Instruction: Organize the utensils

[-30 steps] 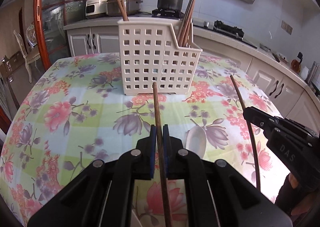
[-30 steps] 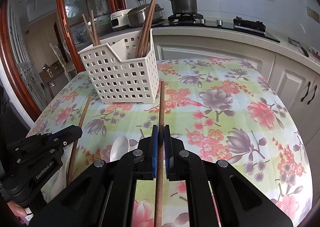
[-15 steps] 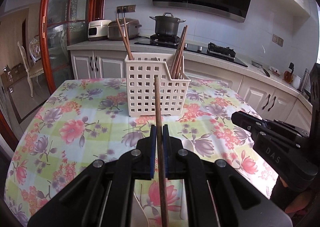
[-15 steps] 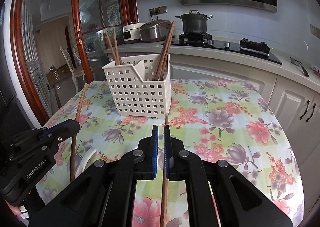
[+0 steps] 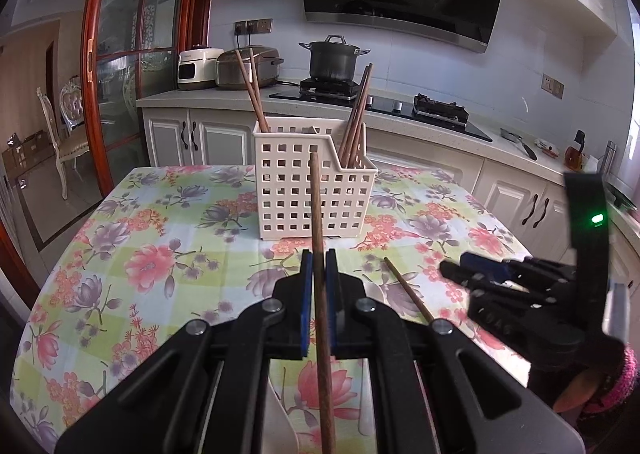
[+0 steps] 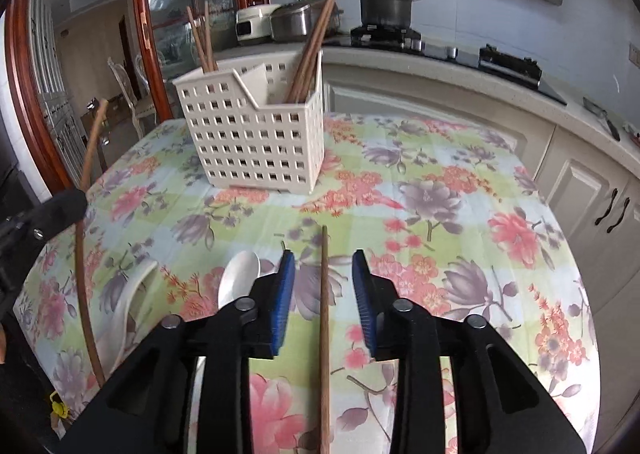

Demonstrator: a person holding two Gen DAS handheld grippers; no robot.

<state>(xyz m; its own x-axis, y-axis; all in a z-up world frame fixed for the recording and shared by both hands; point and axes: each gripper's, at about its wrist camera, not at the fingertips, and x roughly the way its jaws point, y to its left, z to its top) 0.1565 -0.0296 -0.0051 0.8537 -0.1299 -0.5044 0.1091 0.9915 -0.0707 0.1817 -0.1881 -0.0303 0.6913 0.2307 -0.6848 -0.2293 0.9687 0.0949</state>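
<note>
The left tool [image 5: 316, 270] is clenched on a brown wooden chopstick [image 5: 318, 221], and the chopstick points up and forward toward the white perforated utensil basket [image 5: 312, 189]. This basket stands on the flowered tablecloth [image 5: 152, 238] near the far edge of the desk, and more chopsticks lean inside it: two in its left compartment [image 6: 202, 41] and a few in its right compartment [image 6: 312, 45]. The right tool [image 6: 323, 278] has just been opening; its blue pads [image 6: 286, 294] now stand apart, and a second chopstick [image 6: 324, 334] lies between them without touching either pad, near the front edge of the desk. Just left of this tool a white ceramic spoon [image 6: 238, 278] lies on the cloth, and another white spoon [image 6: 128, 294] lies further left
</note>
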